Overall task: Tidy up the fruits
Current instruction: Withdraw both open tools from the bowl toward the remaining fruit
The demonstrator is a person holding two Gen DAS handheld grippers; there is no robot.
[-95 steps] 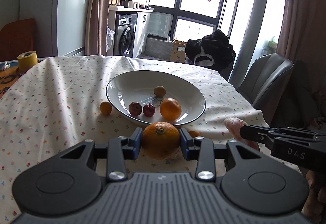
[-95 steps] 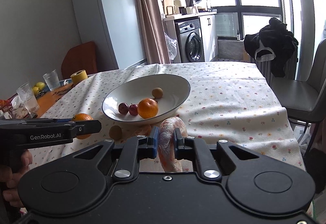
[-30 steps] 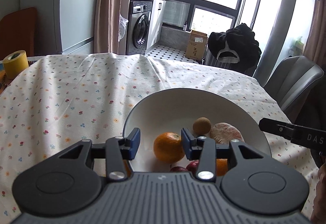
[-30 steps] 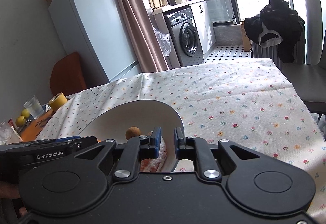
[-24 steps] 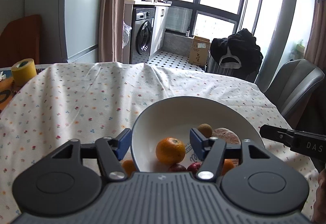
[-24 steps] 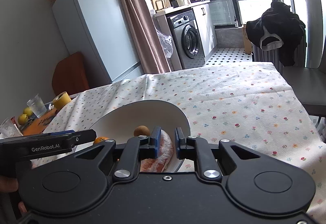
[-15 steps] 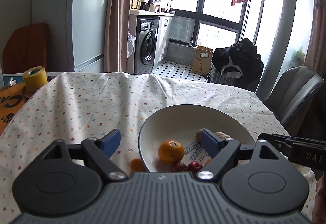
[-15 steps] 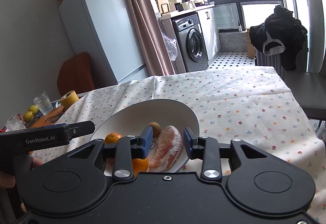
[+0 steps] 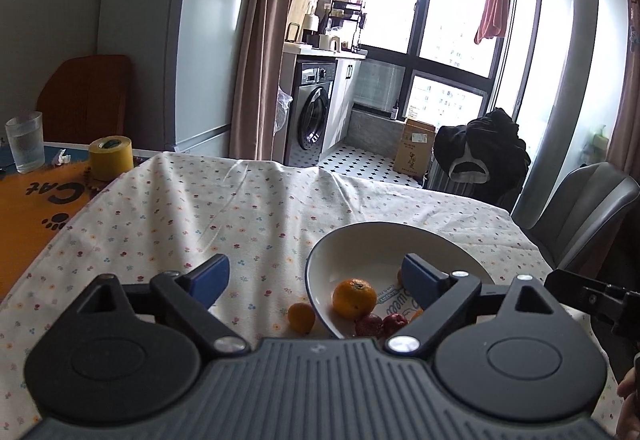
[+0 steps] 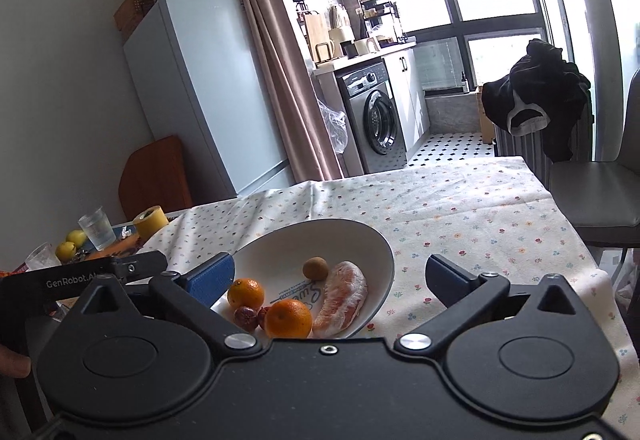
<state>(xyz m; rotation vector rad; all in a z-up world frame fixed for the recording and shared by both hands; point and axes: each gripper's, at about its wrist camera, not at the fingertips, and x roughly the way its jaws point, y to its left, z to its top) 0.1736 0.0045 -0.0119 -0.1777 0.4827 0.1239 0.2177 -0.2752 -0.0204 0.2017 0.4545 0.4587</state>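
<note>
A white bowl (image 9: pixel 362 236) (image 10: pixel 320 236) sits on the flowered tablecloth. It holds an orange (image 9: pixel 354 298) (image 10: pixel 245 294), a second orange (image 10: pixel 289 318), two dark red fruits (image 9: pixel 368 324) (image 10: pixel 246 318), a small brown fruit (image 10: pixel 315 268) and a peeled pomelo piece (image 10: pixel 342 298). A small orange (image 9: pixel 301 317) lies on the cloth left of the bowl. My left gripper (image 9: pixel 316 282) is open and empty above the bowl's left rim. My right gripper (image 10: pixel 330 280) is open and empty over the bowl. Each view shows the other gripper at its edge.
A yellow tape roll (image 9: pixel 110 158) (image 10: pixel 151 219), a water glass (image 9: pixel 25 146) (image 10: pixel 97 228) and yellow fruits (image 10: pixel 66 250) stand on the orange mat at the far left. A grey chair (image 9: pixel 576 207) (image 10: pixel 600 179) stands at the table's right side.
Both grippers let go of their fruit in the bowl: the orange from the left, the pomelo piece from the right. Both jaws spread wide and drew back upward.
</note>
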